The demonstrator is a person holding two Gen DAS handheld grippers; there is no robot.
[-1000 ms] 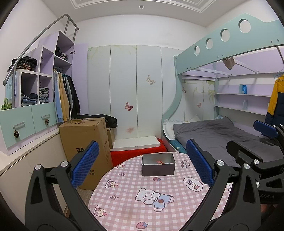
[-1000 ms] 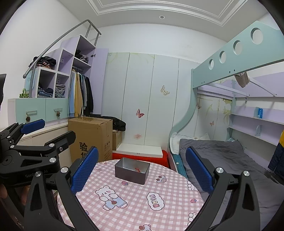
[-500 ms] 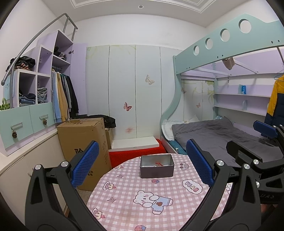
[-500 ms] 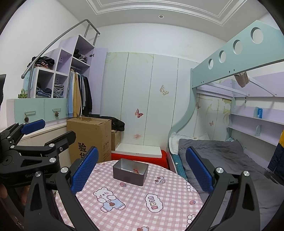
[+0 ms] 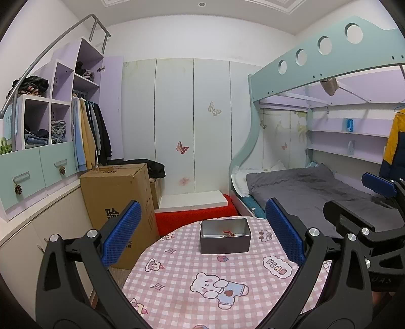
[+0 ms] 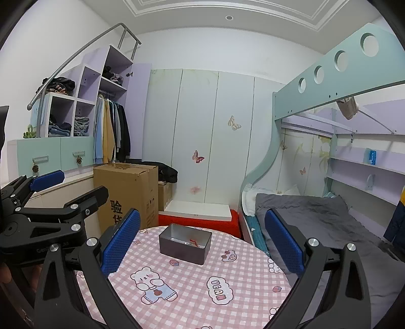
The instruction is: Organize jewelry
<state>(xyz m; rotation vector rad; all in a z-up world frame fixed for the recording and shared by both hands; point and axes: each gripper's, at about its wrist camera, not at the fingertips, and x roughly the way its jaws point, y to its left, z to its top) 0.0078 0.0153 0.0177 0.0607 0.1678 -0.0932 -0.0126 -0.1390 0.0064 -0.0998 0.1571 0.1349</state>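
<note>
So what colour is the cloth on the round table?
Pink and white checks with cartoon bears on the tablecloth, clearest in the right wrist view.

Bunk bed (image 5: 316,58), mint frame with round cutouts, grey bedding on the lower bunk. Left of it: white wardrobe doors (image 5: 192,121) with butterfly stickers. Further left: lilac stepped shelving (image 5: 63,83), hanging clothes (image 5: 88,131), cardboard box (image 5: 119,200) below. Recessed ceiling light (image 6: 229,17) above. Red mat (image 5: 195,217) at the bed's foot.
</note>
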